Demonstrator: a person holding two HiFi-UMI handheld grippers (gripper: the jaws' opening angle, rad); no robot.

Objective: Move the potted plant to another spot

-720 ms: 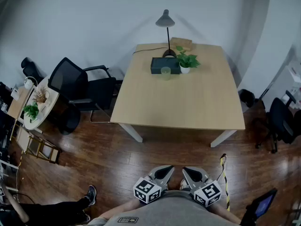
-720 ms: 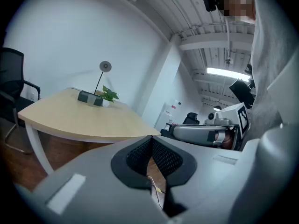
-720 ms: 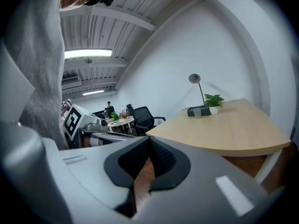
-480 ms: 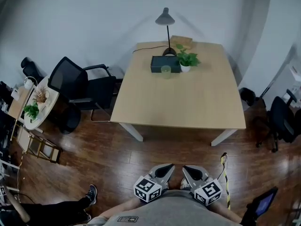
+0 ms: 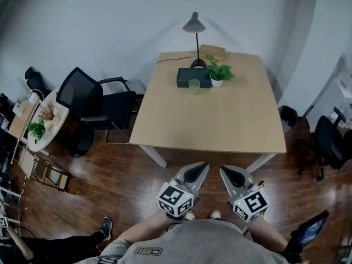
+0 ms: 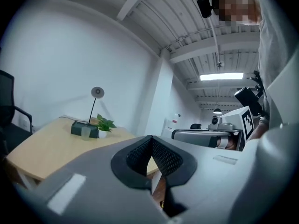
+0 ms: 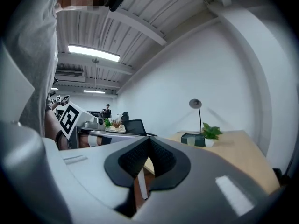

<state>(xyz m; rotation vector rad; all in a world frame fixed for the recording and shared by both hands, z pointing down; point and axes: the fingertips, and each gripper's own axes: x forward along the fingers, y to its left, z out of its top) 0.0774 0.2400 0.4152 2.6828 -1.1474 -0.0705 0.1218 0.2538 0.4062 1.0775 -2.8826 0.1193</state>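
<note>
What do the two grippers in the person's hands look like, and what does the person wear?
Both the left gripper and the right gripper have light grey shells that taper to a point, with black ribbed pads inside. Each carries a white cube printed with black square markers. The person wears a grey shirt.

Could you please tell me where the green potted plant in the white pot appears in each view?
Head view: the small green potted plant in a white pot sits upper centre, slightly right.
Left gripper view: the plant is left of centre.
Right gripper view: the plant is right of centre.
Shared landmark: the grey desk lamp just beside it.
</note>
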